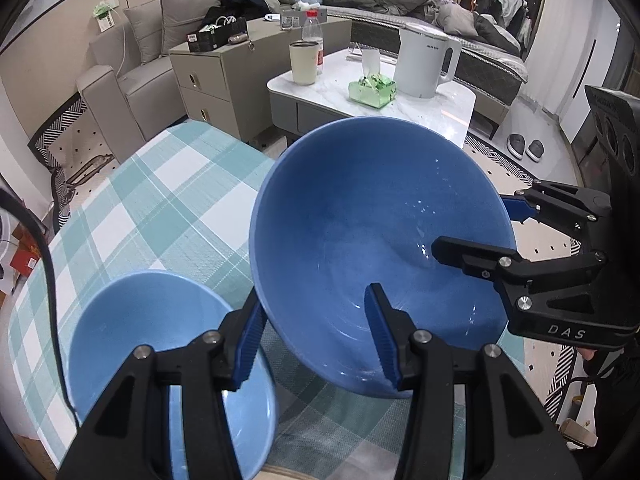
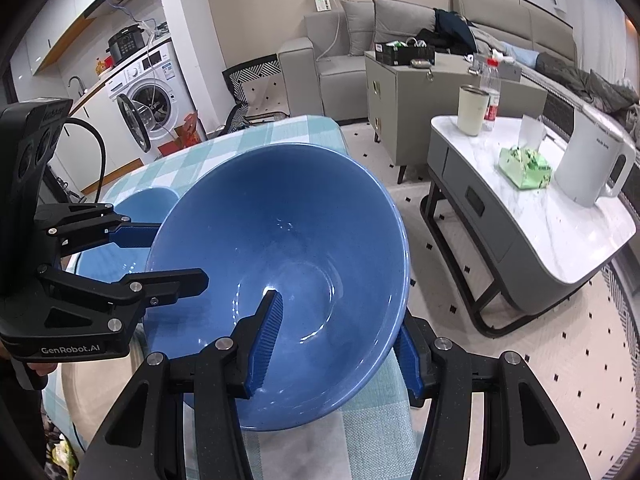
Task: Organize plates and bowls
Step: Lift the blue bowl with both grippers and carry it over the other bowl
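Large blue bowl (image 1: pixel 360 240) held tilted above desk (image 1: pixel 160 208), near smaller bowl (image 1: pixel 160 344). Both sets of jaws clamped on opposite rim walls. Glazed, stiff, slippery, breakable, probably heavy; rim grip advised.

Small bowl (image 1: pixel 160 344) crowds left; checked tablecloth (image 1: pixel 160 200) beyond lies bare

Left hand-held gripper (image 1: pixel 316 344): matte black angular frame, ribbed blue finger pads (image 1: pixel 249 346), round silver screws (image 1: pixel 421 336)
Right hand-held gripper (image 2: pixel 340 340): same black frame, blue ribbed pads, silver screws
Markings: white "DAS" and "GenRobot.AI" lettering
Cable (image 1: pixel 52 280): thin, black
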The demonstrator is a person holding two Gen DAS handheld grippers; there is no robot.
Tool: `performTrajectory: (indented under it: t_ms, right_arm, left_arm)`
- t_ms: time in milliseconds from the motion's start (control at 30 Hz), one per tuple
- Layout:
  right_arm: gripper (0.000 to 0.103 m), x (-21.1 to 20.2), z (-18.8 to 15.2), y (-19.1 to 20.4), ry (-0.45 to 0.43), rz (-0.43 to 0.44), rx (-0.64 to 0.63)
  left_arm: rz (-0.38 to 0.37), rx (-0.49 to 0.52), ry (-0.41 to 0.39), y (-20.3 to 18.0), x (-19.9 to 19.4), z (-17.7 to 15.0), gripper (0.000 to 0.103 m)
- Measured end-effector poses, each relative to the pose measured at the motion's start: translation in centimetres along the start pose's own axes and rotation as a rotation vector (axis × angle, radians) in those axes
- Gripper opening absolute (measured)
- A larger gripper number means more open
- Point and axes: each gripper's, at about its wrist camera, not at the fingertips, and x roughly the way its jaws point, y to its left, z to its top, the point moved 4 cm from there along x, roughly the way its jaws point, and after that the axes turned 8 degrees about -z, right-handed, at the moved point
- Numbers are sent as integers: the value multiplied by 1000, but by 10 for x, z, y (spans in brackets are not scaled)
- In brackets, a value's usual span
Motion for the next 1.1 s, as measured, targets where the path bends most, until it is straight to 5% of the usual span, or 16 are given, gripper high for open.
performTrajectory:
  t_ms: [633,1100]
  right_arm:
    - [54,-51,44,65,-113,32,-126]
    - [54,-63,64,146,-130,110,-250]
  left_arm:
    - [85,-79,-139,38,-87,-10,49]
    - [184,-196,-161,88,-127,-54,49]
